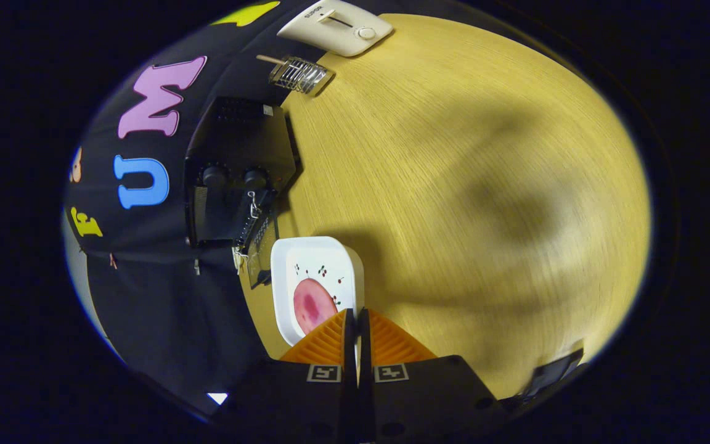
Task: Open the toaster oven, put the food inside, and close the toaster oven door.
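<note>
Glossy white plate (315, 256) gripped by its rim in the closed gripper (357, 320), matt wood-grain table (453, 154) beyond, matt black toaster oven (238, 166) ahead-left, shiny metal wire rack (299, 74), smooth cream plastic appliance (336, 26) farthest off

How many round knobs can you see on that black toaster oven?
2. Both sit side by side on the toaster oven: one knob nearer the cloth wall, the other knob nearer the wooden table. Others may be hidden. The hand-held gripper is shut, over the white plate.
</note>
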`<state>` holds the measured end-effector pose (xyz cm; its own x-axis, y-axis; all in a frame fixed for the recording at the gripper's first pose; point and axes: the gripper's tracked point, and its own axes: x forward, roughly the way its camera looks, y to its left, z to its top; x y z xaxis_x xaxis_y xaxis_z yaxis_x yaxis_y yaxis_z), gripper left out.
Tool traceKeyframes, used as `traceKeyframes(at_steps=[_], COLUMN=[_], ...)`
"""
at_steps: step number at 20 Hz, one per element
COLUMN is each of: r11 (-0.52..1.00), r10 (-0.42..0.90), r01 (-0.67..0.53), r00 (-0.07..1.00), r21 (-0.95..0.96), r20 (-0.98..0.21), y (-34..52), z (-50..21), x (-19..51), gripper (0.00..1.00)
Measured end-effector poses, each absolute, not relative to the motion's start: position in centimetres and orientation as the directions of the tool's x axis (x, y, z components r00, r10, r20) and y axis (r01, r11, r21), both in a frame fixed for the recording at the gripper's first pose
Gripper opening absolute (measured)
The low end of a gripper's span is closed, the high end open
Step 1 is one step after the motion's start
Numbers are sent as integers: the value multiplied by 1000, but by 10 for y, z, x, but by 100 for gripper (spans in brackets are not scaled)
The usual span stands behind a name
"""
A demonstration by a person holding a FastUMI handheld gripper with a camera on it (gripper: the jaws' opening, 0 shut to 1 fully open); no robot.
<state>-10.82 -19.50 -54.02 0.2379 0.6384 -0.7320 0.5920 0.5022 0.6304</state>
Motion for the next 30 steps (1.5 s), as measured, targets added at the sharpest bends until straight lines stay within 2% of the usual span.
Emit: traceKeyframes(at_steps=[9,14,17,21,30], r11=[294,214,105,23,-146], r10=[559,433,353,227,95], r01=[726,775,809,856,860], r00=[397,471,513,498,504], r21=[622,595,578,516,489], r20=[-728,-768,-783,-837,-858], y=[-116,-73,-54,-35,10], z=[-502,-503,-505,-522,-550], x=[-81,-59,-30,4,89], gripper=[5,5,5,5,5])
